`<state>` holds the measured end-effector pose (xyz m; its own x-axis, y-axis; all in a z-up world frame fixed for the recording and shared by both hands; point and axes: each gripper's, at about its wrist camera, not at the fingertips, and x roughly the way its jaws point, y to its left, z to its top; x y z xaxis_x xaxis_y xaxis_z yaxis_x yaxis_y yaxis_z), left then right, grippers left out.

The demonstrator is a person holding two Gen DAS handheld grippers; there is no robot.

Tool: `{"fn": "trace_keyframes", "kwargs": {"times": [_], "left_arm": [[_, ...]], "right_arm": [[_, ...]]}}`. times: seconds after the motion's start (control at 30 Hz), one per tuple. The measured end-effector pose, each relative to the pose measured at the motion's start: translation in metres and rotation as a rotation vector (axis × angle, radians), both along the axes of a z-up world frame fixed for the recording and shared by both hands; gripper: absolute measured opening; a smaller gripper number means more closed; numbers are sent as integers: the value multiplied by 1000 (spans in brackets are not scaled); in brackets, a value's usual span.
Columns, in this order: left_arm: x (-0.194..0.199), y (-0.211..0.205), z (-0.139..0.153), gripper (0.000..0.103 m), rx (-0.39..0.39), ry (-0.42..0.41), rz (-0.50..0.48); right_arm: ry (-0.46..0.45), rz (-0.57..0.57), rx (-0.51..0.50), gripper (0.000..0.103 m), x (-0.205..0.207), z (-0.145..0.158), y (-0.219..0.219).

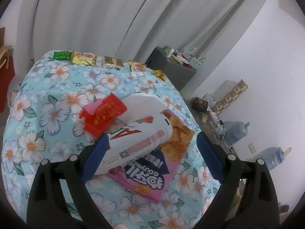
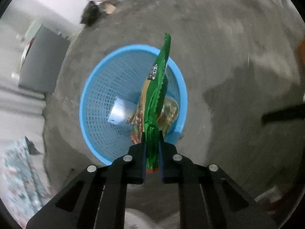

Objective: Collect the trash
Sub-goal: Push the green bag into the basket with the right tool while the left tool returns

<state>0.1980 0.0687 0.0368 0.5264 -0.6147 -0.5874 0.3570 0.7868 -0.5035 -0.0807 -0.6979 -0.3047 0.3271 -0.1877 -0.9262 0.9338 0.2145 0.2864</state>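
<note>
Holding the green wrapper pinched above the blue basket, the right gripper should centre over the opening before releasing, while the left gripper waits wide open.

Pale grey curtains hang in long folds across the far side of the room, meeting a plain white wall on the right. A dark grey cabinet stands at the foot of the curtains with clutter on its top, and large water jugs sit on the floor along the right wall. The floor is bare, mottled grey concrete, evenly lit.
</note>
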Motion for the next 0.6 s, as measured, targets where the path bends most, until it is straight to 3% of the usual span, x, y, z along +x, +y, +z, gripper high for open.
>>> {"fn": "trace_keyframes", "kwargs": {"times": [0.1, 0.2, 0.3, 0.37, 0.47, 0.5, 0.57, 0.6], "left_arm": [[2, 4, -2, 89, -1, 4, 11], [1, 7, -3, 89, 8, -5, 25], [0, 12, -5, 89, 10, -2, 38], [1, 14, -8, 89, 8, 9, 44], [1, 19, -11, 89, 10, 17, 58], [1, 21, -12, 89, 9, 19, 62], [1, 23, -12, 89, 5, 20, 67], [2, 24, -12, 89, 3, 20, 69]], "right_arm": [[118, 87, -140, 10, 22, 33, 3], [301, 223, -287, 10, 61, 50, 14], [459, 359, -403, 10, 107, 45, 32], [523, 434, -421, 12, 132, 33, 41], [481, 502, -340, 18, 155, 9, 52], [430, 501, -286, 20, 159, 3, 52], [344, 464, -212, 34, 156, -3, 47], [300, 430, -183, 36, 151, -4, 42]]}}
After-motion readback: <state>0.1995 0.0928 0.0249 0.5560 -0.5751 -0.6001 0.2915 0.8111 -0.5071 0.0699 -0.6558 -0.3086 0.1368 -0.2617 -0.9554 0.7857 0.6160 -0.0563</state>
